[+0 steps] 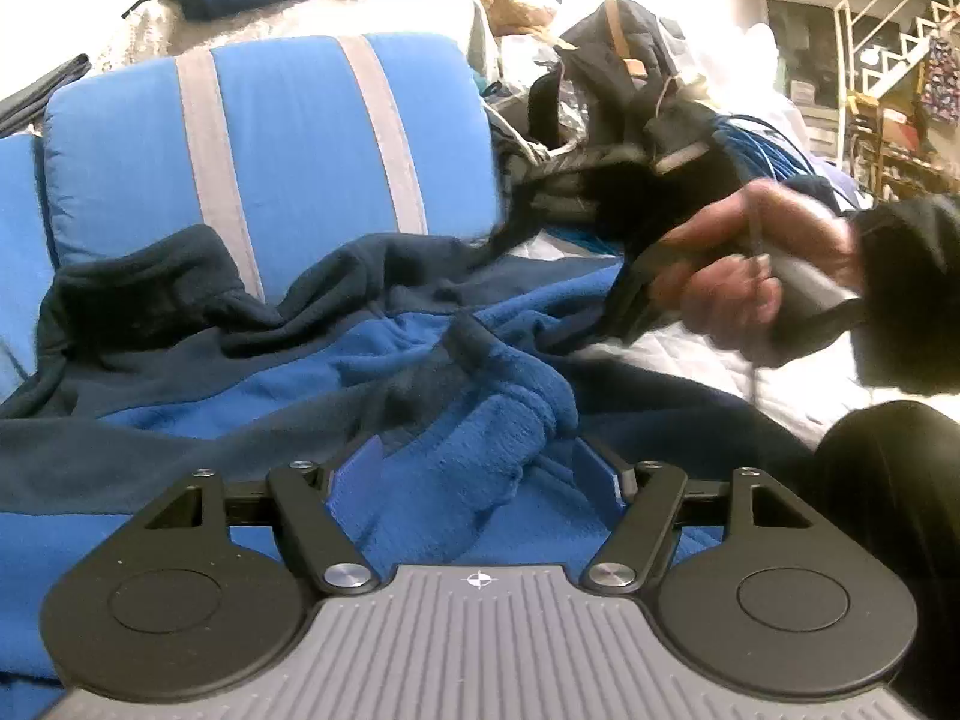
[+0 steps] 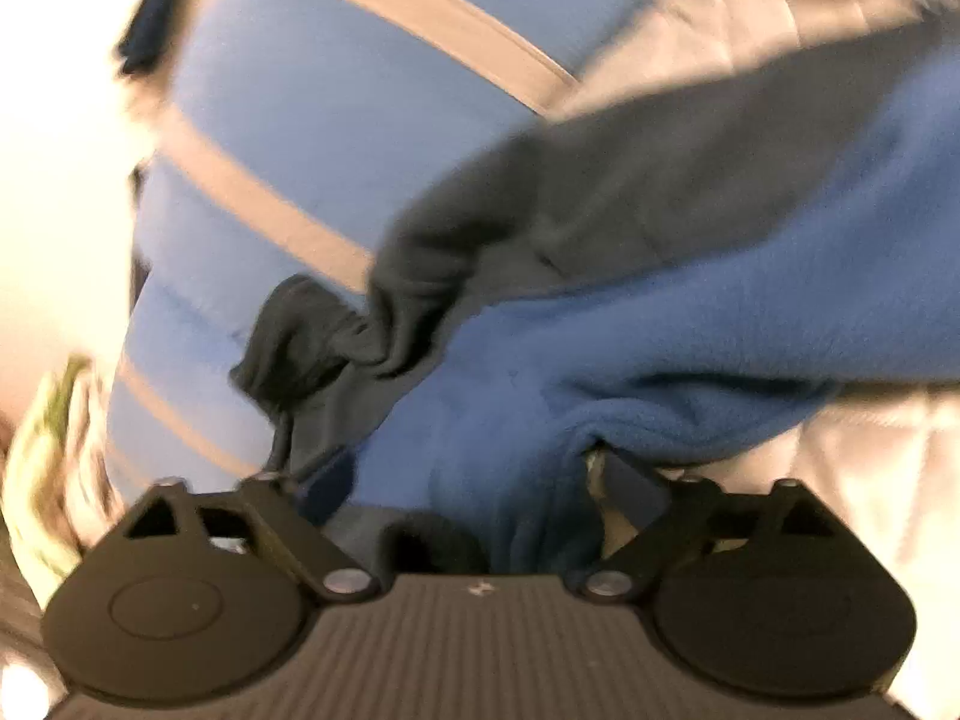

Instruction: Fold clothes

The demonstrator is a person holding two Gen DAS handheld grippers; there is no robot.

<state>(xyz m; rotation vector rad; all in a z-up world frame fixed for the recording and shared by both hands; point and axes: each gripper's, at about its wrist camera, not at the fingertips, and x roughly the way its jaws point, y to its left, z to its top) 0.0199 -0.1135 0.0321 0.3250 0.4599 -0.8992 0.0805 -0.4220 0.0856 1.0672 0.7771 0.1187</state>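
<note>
A fleece top (image 1: 360, 360), bright blue with navy panels, lies crumpled on the bed against a blue cushion (image 1: 288, 138). My left gripper (image 1: 477, 450) has its jaws partly closed on a thick bright-blue fold of it. In the right wrist view, which is motion-blurred, the same fleece (image 2: 660, 330) drapes down between the wide-apart jaws of my right gripper (image 2: 474, 492). A gap shows beside its right finger (image 2: 636, 492), and the left fingertip is buried under cloth. In the left wrist view, a hand (image 1: 750, 276) holds the blurred right gripper (image 1: 630, 192) over the fleece's far navy edge.
The cushion (image 2: 336, 120) has grey stripes. A white quilted cover (image 1: 690, 360) lies under the fleece on the right. Dark clothes and a bag (image 1: 612, 48) are piled behind, beside a stuffed toy (image 1: 516, 0). A person's dark trouser leg (image 1: 888, 480) is at the lower right.
</note>
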